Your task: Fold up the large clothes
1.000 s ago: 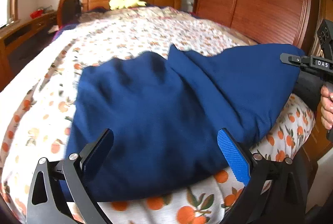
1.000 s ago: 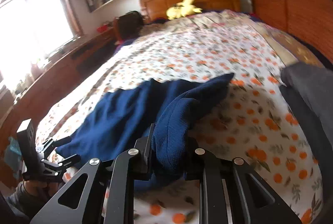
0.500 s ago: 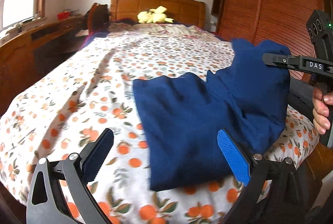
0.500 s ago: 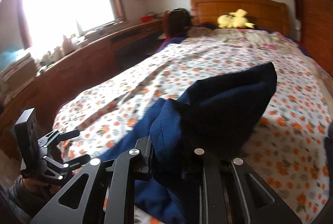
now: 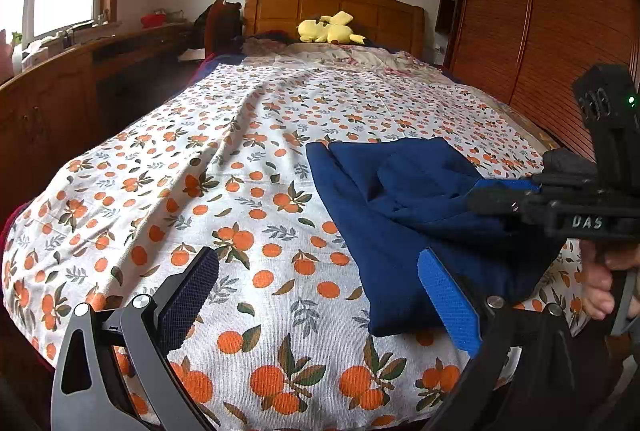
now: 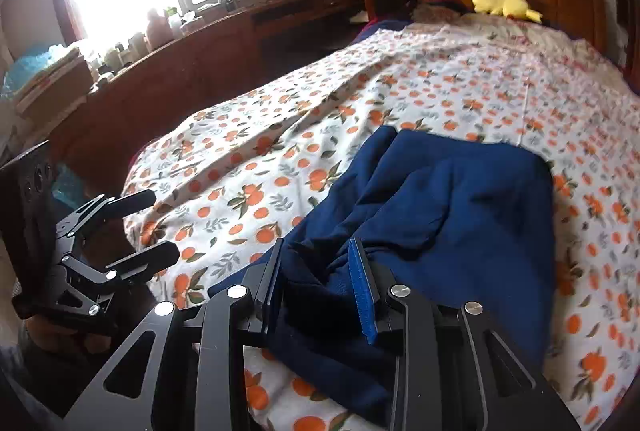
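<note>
A navy blue garment (image 5: 400, 215) lies folded over itself on the orange-print bed sheet (image 5: 240, 191), near the bed's right front corner. My right gripper (image 6: 318, 279) points down at its near edge. The jaws are opening, a bunched fold of the garment (image 6: 460, 199) still lies between them, and the blue pad (image 6: 362, 291) shows bare. The left wrist view has the right gripper (image 5: 492, 191) low over the garment's right side, held by a hand (image 5: 600, 287). My left gripper (image 5: 318, 259) is open and empty above the sheet, its right pad at the garment's left edge. It also shows in the right wrist view, the left gripper (image 6: 156, 227) off the bed's left corner.
A yellow plush toy (image 5: 328, 31) lies by the wooden headboard (image 5: 332, 7). A brown wardrobe (image 5: 540, 11) runs along the right side of the bed. A long wooden desk (image 6: 200, 51) with clutter stands under the window on the left.
The right gripper carried its fold of the garment across and down onto the rest, and its jaws have parted. The garment now lies narrower. The left gripper drew away to the left.
</note>
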